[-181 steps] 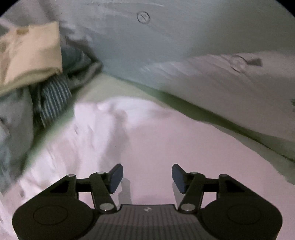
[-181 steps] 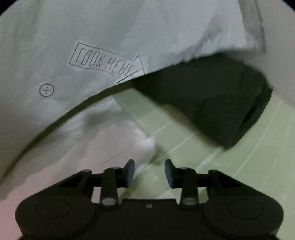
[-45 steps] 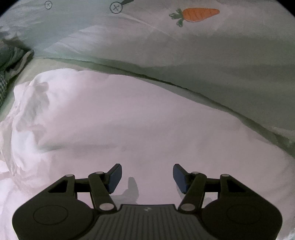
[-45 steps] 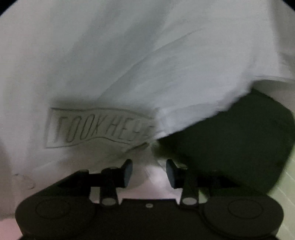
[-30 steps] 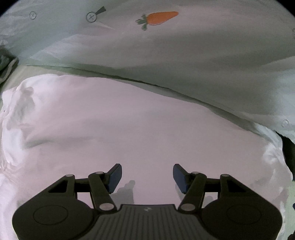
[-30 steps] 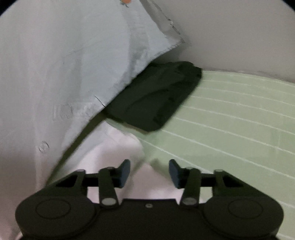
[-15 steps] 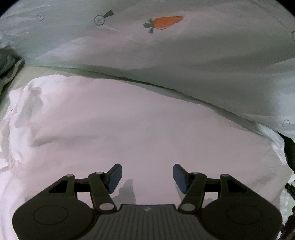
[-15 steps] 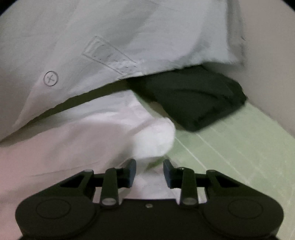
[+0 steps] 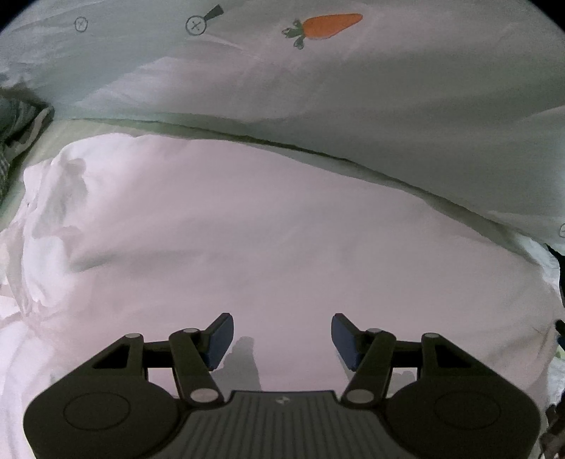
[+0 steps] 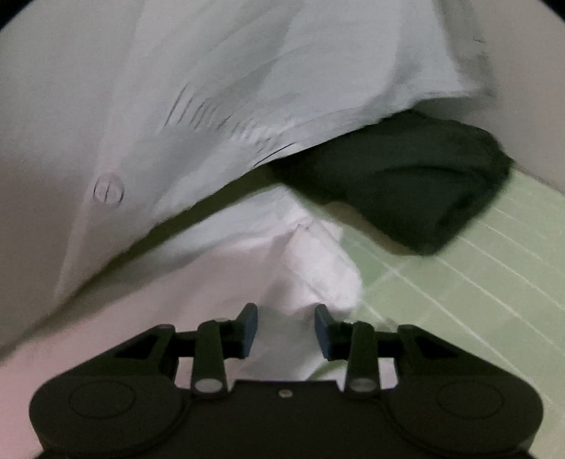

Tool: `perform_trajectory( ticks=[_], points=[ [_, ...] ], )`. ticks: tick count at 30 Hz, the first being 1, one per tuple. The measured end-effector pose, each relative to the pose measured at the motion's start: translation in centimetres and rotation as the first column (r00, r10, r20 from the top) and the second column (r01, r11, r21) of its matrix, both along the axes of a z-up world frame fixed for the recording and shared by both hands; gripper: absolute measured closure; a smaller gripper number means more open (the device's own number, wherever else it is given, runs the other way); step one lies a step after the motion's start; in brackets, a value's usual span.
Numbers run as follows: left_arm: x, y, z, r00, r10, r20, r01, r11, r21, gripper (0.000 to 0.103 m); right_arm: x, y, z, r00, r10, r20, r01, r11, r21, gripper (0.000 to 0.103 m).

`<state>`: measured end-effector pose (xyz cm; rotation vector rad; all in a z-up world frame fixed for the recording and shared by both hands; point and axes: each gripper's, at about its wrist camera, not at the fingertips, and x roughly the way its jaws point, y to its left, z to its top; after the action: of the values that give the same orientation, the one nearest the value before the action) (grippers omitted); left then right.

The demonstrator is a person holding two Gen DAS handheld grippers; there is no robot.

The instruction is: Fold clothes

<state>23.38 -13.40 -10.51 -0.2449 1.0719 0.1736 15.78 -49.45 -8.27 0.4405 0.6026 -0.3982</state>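
A white garment (image 9: 247,226) lies spread on the green striped bedsheet and fills the left wrist view. My left gripper (image 9: 281,335) is open and empty, low over the middle of the garment. In the right wrist view the garment's right corner (image 10: 317,268) bunches up at the sheet's edge. My right gripper (image 10: 286,326) is open, its jaws either side of that bunched corner, with cloth between them but not pinched.
A pale pillow with a carrot print (image 9: 332,26) lies behind the garment and overhangs it (image 10: 176,106). A folded dark garment (image 10: 406,183) sits on the green sheet (image 10: 476,300) at the right. Striped clothes (image 9: 14,141) lie at the far left.
The left gripper has barely moved over the garment. The right view has swung about and now sits closer on the garment's corner, with the jaws still apart.
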Motion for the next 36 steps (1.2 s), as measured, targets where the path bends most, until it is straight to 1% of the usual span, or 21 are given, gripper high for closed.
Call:
perform_trajectory(
  ticks=[1,4,9,12,15,18,22,27,30,33,34,35,36],
  points=[
    [0.0,-0.1,-0.1,1.000,-0.002,-0.004,0.002,1.000,0.000,0.041,-0.7,-0.4,0.1,1.000,-0.028,0.010,0.028,1.000,0.011,0.065],
    [0.2,-0.3,-0.2,1.000,-0.016,-0.013,0.016,1.000,0.002,0.040,-2.4,-1.5,0.1,0.996,-0.092,0.019,0.092,0.995,0.034,0.067],
    [0.5,-0.5,-0.1,0.999,-0.048,-0.014,0.048,0.999,0.002,0.041,-3.5,-2.5,-0.2,0.986,-0.165,0.004,0.165,0.986,0.023,0.070],
    [0.6,0.1,-0.3,0.999,-0.041,-0.017,0.041,0.999,-0.001,0.041,-2.9,-2.7,-0.7,0.989,-0.143,-0.045,0.142,0.990,-0.025,0.070],
    [0.6,0.3,-0.4,0.999,-0.026,-0.023,0.025,1.000,-0.013,0.041,-1.8,-2.9,-1.2,0.992,-0.110,-0.060,0.109,0.994,-0.013,0.069],
    [0.5,0.3,-0.5,0.999,-0.021,-0.025,0.020,1.000,-0.016,0.041,-1.0,-2.5,-1.5,0.993,-0.099,-0.060,0.100,0.995,0.014,0.068],
    [0.5,0.2,-0.6,0.999,-0.024,-0.025,0.024,1.000,-0.014,0.041,-0.3,-2.1,-1.8,0.996,-0.084,-0.040,0.086,0.995,0.054,0.066],
    [0.7,0.2,-0.9,0.999,-0.027,-0.040,0.026,1.000,-0.016,0.041,0.7,-1.5,-2.0,0.999,-0.041,-0.036,0.043,0.997,0.058,0.066],
    [0.8,0.1,-0.9,0.998,-0.041,-0.043,0.040,0.999,-0.017,0.041,2.2,-0.8,-2.0,0.999,-0.005,-0.054,0.006,1.000,0.015,0.066],
    [0.9,0.4,-0.9,0.998,-0.042,-0.038,0.041,0.999,-0.016,0.041,2.9,-0.6,-2.0,0.998,-0.013,-0.055,0.014,1.000,0.014,0.066],
    [0.8,0.5,-0.9,0.999,-0.039,-0.037,0.039,0.999,-0.017,0.041,3.0,-0.7,-2.0,0.999,-0.017,-0.051,0.018,1.000,0.025,0.068],
    [0.8,0.6,-1.0,0.999,-0.033,-0.038,0.033,0.999,-0.018,0.041,3.1,-0.7,-2.0,0.999,-0.007,-0.050,0.009,0.999,0.035,0.075],
    [0.7,0.7,-1.0,0.999,-0.026,-0.040,0.026,0.999,-0.020,0.041,3.3,-0.7,-2.0,0.999,0.004,-0.050,-0.002,0.999,0.044,0.080]
  ],
)
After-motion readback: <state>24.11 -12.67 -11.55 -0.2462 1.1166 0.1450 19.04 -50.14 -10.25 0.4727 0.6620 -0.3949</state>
